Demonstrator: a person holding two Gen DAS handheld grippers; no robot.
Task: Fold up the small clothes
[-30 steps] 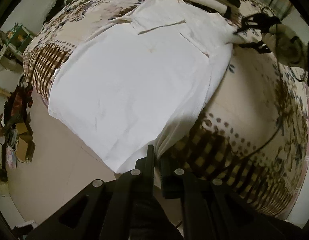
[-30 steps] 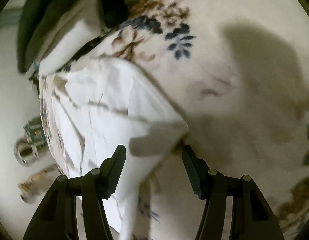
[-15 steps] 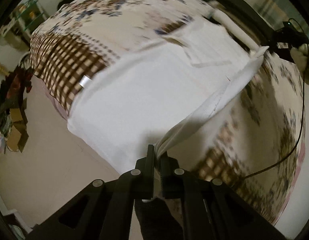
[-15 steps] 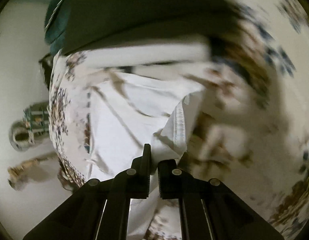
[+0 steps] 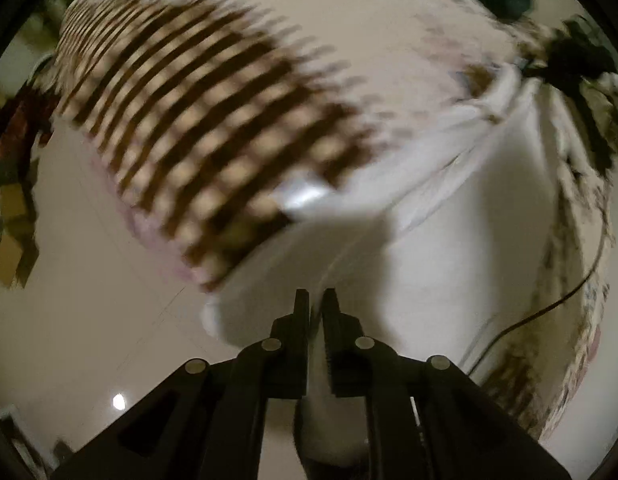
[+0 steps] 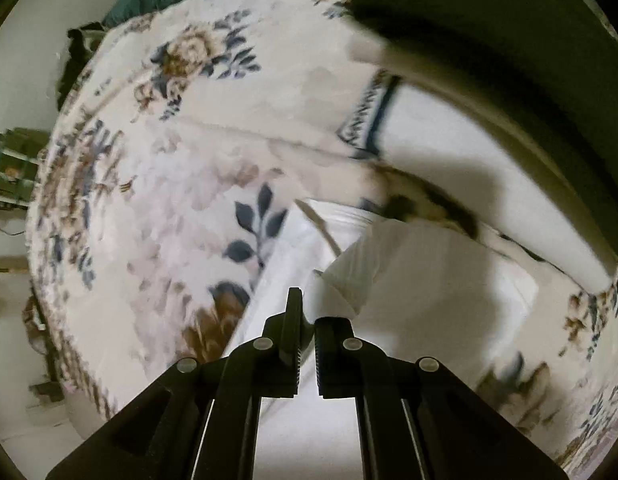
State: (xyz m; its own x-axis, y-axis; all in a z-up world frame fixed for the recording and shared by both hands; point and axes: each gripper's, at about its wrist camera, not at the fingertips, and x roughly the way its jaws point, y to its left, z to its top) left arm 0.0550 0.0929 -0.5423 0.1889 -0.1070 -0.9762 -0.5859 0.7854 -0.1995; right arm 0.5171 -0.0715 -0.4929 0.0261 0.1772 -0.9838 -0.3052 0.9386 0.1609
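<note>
Surface: bed under soft floral cover, brown check border; pale glossy floor below.
Garment: white garment, thin smooth cloth, lifted in a fold over the bed edge.
Left claw: narrow, pinching a garment edge between black fingers.
Right claw: narrow, clamped on white garment.
Left view only: check border, floor, black cable.
Right view only: dark green bedding at bed head.

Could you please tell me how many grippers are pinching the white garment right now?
2: the left gripper pinches the white garment near the bed's edge; the right gripper pinches its far end.
</note>
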